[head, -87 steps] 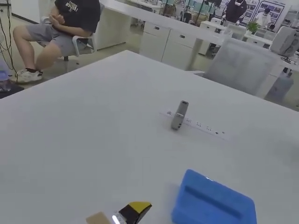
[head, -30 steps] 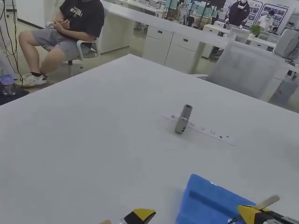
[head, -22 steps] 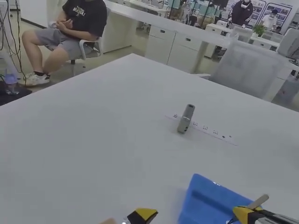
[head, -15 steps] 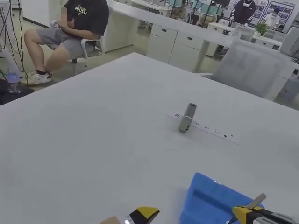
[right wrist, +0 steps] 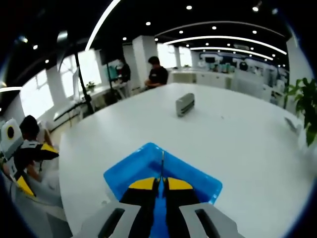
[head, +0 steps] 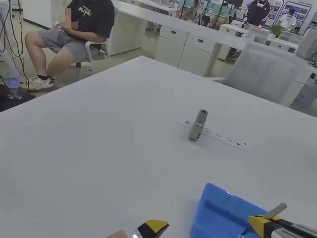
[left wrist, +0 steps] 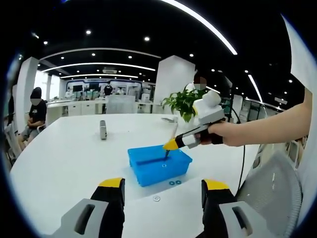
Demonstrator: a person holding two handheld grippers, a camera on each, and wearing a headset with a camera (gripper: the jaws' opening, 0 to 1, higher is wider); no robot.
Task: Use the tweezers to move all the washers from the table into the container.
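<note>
Pinching the tweezers (right wrist: 162, 166) between narrow jaws, the right gripper (right wrist: 160, 182) points them into the blue container (right wrist: 117, 174); washers (left wrist: 173, 182) lie on the counter (left wrist: 64, 158) beside it, ahead of the left gripper's (left wrist: 163, 184) wide jaws.

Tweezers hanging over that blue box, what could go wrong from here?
The thin tweezers are pinched between the right gripper's shut jaws, so they might twist or slip. The washers lie flat on the table right beside the container's wall; a poor pinch could flick one away.
</note>
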